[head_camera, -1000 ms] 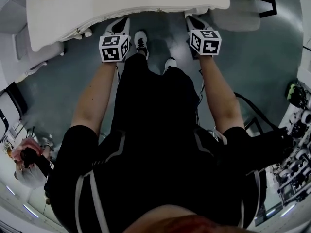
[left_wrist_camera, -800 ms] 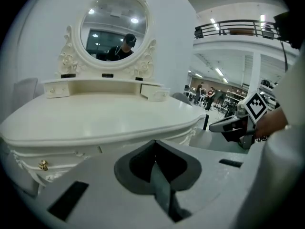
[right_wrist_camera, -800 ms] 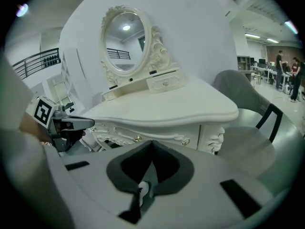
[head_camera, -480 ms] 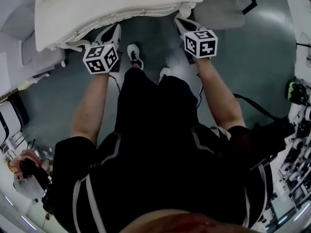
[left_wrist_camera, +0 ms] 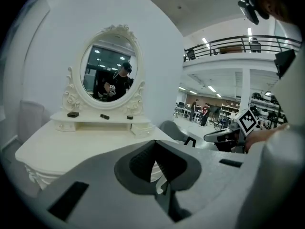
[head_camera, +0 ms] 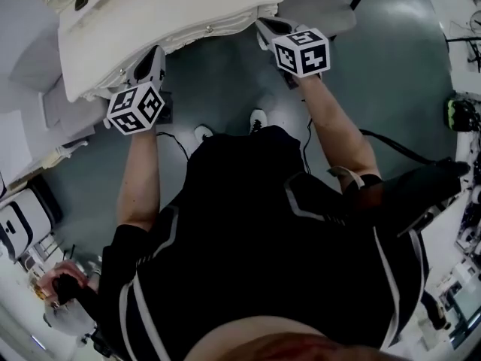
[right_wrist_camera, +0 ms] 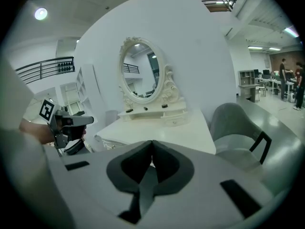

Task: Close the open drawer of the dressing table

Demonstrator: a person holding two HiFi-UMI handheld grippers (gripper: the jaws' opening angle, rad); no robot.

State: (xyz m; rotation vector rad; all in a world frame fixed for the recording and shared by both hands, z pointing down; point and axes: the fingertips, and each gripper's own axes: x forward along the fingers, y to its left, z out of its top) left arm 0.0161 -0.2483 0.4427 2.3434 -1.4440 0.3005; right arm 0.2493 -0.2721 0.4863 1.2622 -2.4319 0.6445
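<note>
Seen from above, the left gripper and right gripper, 2 empty tools with jaws pressed together, sit at the near drawer front of the white dressing table, seemingly braced to push it inward.

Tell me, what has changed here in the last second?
In the head view the left gripper slid left along the front edge of the table; the right gripper edged slightly away. The shoes stepped back from the table, which now lies slanted as the view turned. Nothing was grasped or released. Both grippers stay at the edge, fingers together, empty.
</note>
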